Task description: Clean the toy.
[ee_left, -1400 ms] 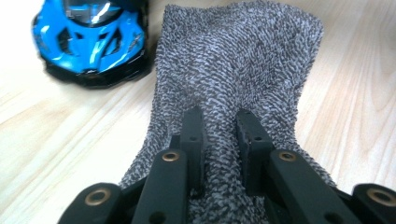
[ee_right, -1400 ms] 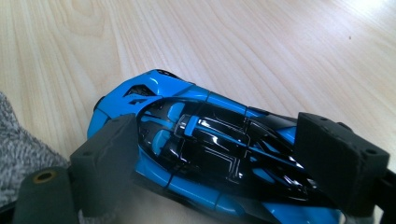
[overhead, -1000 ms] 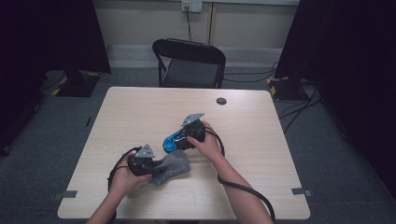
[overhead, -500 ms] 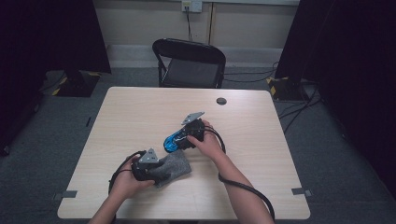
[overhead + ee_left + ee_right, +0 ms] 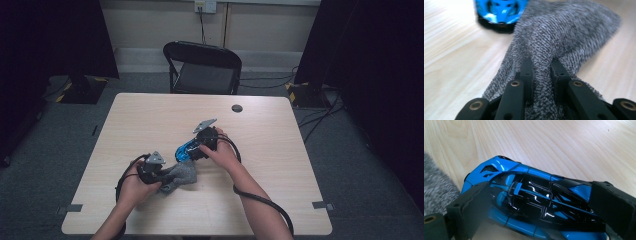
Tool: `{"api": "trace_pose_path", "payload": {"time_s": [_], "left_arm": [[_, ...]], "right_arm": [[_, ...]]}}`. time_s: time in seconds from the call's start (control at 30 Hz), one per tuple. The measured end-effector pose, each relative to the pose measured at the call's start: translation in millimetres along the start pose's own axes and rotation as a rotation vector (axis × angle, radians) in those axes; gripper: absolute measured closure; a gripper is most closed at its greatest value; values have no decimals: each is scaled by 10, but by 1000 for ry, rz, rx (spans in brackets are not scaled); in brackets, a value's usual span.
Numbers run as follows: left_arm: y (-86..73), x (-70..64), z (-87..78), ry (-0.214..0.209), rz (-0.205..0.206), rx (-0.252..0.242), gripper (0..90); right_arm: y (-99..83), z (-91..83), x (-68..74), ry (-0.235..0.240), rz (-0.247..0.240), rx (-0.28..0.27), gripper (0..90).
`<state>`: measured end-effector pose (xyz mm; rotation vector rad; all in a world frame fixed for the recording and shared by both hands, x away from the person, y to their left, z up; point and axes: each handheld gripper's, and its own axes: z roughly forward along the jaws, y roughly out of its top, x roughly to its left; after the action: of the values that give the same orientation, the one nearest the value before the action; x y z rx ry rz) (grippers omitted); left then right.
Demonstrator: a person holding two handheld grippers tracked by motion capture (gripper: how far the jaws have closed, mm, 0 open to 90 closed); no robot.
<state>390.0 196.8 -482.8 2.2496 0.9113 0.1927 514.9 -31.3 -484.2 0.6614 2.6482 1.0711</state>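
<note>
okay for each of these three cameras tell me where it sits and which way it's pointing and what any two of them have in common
High view: above the person's side, looking forward and down on the table; both forearms, left tongs and right tongs show.
Left gripper view: rides the left tongs, looking along black jaws pinching the grey knit cloth.
Right gripper view: rides the right tongs, looking down between jaws straddling the blue toy car.
Shared: all three show the car and the cloth.

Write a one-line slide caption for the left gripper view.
Left claw pinching a grey sock on the table, blue toy car just beyond.
</note>
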Motion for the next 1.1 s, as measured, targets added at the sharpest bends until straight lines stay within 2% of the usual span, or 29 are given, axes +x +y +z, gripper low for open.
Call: {"api": "trace_pose_path", "payload": {"time_s": [0.27, 0.33, 0.53, 0.67, 0.8, 0.93, 1.1], "left_arm": [[40, 168, -24, 67, -23, 16, 764], [39, 224, -32, 78, -48, 12, 764], [57, 364, -61, 131, -55, 26, 765], [69, 434, -52, 136, -71, 20, 764], [81, 498, -58, 165, -79, 21, 764], [91, 543, -44, 165, -94, 11, 764], [129, 621, -27, 195, -122, 13, 765]], "right_arm": [[11, 0, 5, -2, 2, 10, 38], [20, 2, 4, -3, -4, 17, 38], [17, 1, 6, -3, 1, 15, 38], [15, 1, 5, -2, 2, 14, 38], [20, 2, 4, -3, -3, 18, 38], [11, 0, 6, -3, 2, 11, 38], [13, 0, 7, -2, 3, 13, 38]]}}
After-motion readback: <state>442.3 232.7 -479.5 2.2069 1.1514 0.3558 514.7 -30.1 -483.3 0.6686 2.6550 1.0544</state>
